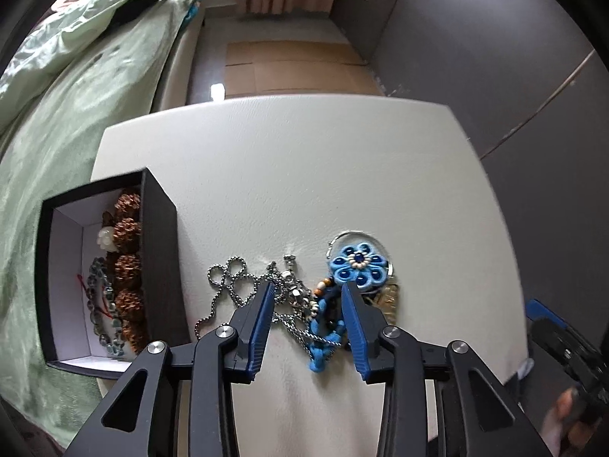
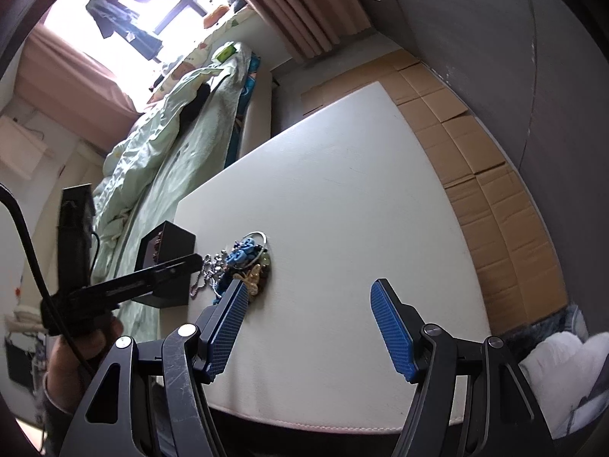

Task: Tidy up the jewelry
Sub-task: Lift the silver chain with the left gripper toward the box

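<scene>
A heap of jewelry lies on the white table [image 1: 304, 175]: a silver ball chain [image 1: 224, 280], a blue flower charm on a ring [image 1: 357, 266] and a blue beaded cord [image 1: 323, 327]. My left gripper [image 1: 308, 289] is open, its jaws on either side of the cord and silver pieces, just above them. A black box [image 1: 160, 243] at the left holds brown bead bracelets [image 1: 127, 266] and a grey bracelet [image 1: 99, 301]. In the right wrist view my right gripper [image 2: 308, 285] is open and empty, back from the heap [image 2: 243, 262] and the box [image 2: 167, 251].
A bed with a green quilt [image 1: 64, 114] runs along the table's left side. Flattened cardboard [image 2: 475, 160] covers the floor beyond the table, by a grey wall [image 1: 495, 57]. A white cloth [image 2: 559, 358] lies at the right.
</scene>
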Action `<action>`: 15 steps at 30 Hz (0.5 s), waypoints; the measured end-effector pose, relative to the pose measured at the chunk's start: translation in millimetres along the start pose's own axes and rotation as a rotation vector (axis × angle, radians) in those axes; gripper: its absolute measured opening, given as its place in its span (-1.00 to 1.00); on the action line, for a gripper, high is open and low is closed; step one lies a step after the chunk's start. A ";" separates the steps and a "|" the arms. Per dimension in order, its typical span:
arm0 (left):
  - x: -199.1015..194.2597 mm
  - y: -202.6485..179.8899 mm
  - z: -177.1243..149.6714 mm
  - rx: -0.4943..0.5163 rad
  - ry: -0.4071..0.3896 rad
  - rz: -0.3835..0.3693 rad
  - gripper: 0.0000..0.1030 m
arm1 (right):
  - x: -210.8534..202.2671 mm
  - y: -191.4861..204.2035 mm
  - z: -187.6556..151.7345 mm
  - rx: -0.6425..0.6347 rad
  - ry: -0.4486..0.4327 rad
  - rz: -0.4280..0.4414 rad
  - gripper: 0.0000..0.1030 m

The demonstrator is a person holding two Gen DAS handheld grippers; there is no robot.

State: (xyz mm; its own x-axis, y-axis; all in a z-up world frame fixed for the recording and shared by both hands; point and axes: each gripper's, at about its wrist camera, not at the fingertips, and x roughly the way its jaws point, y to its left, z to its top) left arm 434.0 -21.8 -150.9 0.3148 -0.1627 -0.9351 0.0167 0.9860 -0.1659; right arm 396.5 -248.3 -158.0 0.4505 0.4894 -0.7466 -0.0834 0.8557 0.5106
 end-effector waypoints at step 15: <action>29.8 -5.3 -1.3 0.013 -0.016 0.180 -0.31 | 1.2 -8.7 -18.3 0.039 -0.019 0.020 0.31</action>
State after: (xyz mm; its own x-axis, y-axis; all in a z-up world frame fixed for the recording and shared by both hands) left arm 442.0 -32.0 -178.2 0.3288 0.0169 -0.9443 -0.0292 0.9995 0.0077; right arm 381.5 -252.1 -171.1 0.4663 0.5029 -0.7277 -0.0577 0.8382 0.5423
